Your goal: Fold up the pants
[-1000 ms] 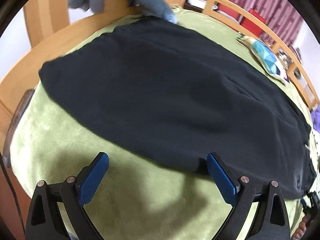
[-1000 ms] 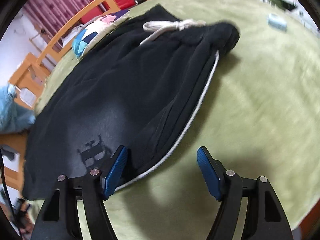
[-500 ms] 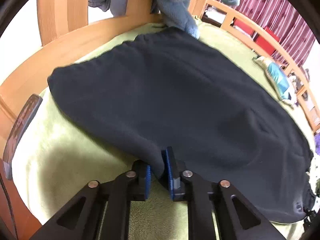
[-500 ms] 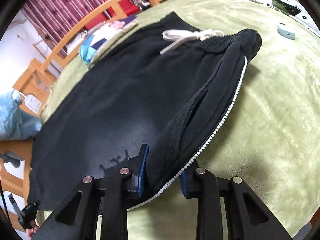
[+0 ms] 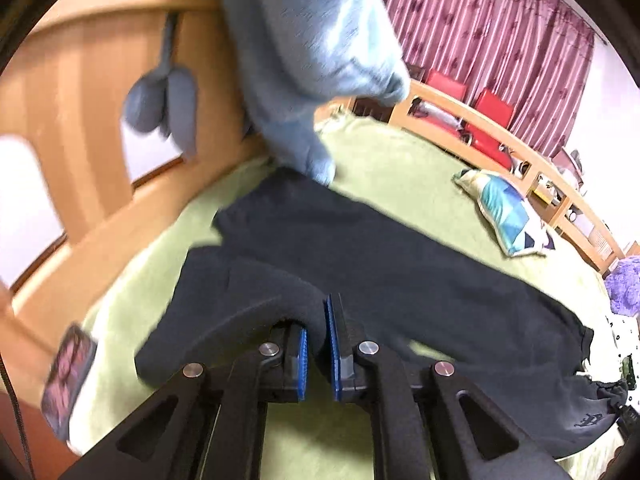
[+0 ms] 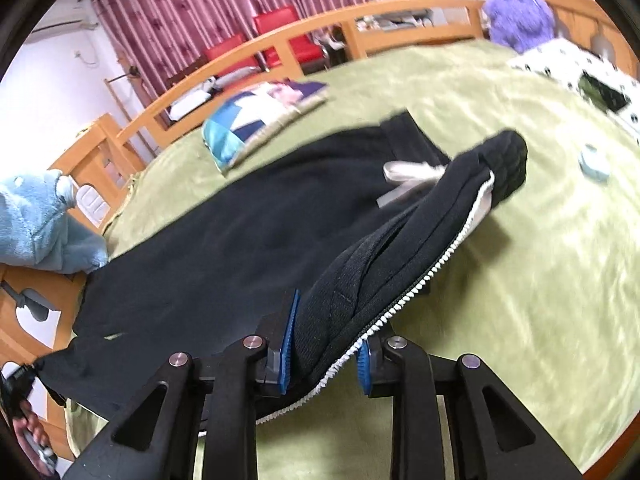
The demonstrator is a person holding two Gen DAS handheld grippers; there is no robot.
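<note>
Left wrist view: the left gripper (image 5: 316, 344), wide open a second ago, now pinches the near edge of the black pants (image 5: 400, 264) at lower centre, raised off the green bed (image 5: 400, 160).

Right wrist view: the right gripper (image 6: 326, 344) is closing on the white-piped side seam (image 6: 420, 284), lifted too, so the fold has begun.

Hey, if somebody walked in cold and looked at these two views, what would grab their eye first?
Most likely the black pants spread across the green blanket, with their near edge lifted off it. The left gripper pinches the dark fabric near the leg end, and the right gripper, jaws closing, clamps the edge with the white side stripe. After that, the pale blue plush hanging over the wooden bed frame.
</note>
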